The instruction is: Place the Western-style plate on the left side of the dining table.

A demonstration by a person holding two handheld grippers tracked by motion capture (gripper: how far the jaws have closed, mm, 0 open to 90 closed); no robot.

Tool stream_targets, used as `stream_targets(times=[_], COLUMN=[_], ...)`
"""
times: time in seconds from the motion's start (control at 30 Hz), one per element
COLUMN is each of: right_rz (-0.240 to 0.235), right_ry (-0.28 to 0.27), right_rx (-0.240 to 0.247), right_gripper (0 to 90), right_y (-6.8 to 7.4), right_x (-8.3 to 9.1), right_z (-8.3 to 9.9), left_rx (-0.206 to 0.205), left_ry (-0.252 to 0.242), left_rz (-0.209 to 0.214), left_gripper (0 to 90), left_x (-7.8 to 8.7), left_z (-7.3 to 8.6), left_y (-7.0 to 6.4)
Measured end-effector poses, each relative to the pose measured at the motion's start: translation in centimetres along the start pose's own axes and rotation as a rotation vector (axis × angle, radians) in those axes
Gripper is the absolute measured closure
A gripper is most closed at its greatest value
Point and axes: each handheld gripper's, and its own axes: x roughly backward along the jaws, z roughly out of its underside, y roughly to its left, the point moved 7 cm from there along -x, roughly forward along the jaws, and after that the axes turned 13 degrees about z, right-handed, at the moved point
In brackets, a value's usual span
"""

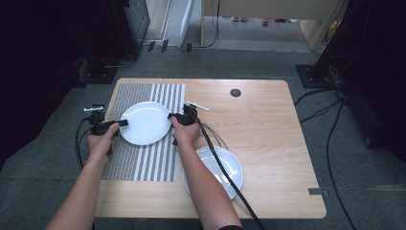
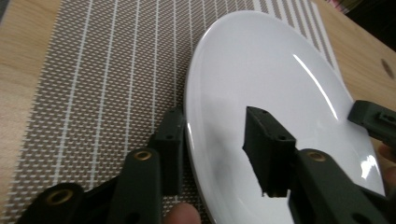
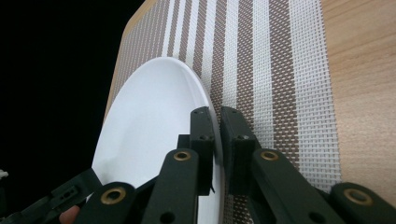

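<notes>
While our right gripper [image 3: 215,140] pinched the white plate [image 1: 145,122] at its 3 o'clock rim and our left gripper [image 2: 219,154] straddled 9 o'clock unclosed, we judged this placemat [image 1: 143,160]-borne plate might tilt from one-sided grip toward the second plate [image 1: 232,165].

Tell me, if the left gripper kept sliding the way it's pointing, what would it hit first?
Probably the white plate itself: the left gripper is open, with its jaws straddling the rim, so the rim would soon meet the gripper's throat.

White plate [image 1: 144,122] on brown-and-white striped woven placemat [image 1: 143,158]; second white plate [image 1: 229,167] on light wood-grain table [image 1: 268,139]; black grippers.
</notes>
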Motion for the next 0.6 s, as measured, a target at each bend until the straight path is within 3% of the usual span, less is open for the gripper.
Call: stream_targets(times=[0.07, 0.13, 0.23, 0.33, 0.4, 0.5, 0.6], right_rz=[-0.007, -0.009, -0.01, -0.005, -0.005, 0.013, -0.011], right_ry=[-0.003, -0.03, -0.037, -0.065, -0.071, -0.098, -0.092], right_rx=[0.002, 0.02, 0.036, 0.085, 0.118, 0.189, 0.247], right_gripper=[79.4, 75.1, 72.3, 67.5, 59.6, 52.7, 50.6], right_y=[0.1, 0.2, 0.2, 0.1, 0.2, 0.1, 0.4], right_x=[0.1, 0.2, 0.6, 1.2, 1.7, 2.5, 3.7], right_z=[-0.1, -0.4, -0.8, -1.4, -1.7, -2.2, -2.5], left_rx=[-0.004, -0.044, -0.063, -0.107, -0.139, -0.168, -0.182], left_ry=[0.008, 0.002, -0.023, -0.04, -0.039, -0.035, -0.03], left_rz=[0.004, -0.033, -0.037, -0.06, -0.08, -0.077, -0.071], left_gripper=[50.2, 43.6, 42.5, 40.1, 35.2, 29.4, 22.2], left_x=[-0.1, 0.1, 0.6, 1.3, 1.7, 2.3, 2.9], left_z=[-0.1, -0.2, -0.6, -0.9, -0.9, -0.7, -0.3], left_y=[-0.2, -0.3, -0.5, -0.9, -1.2, -1.9, -2.3])
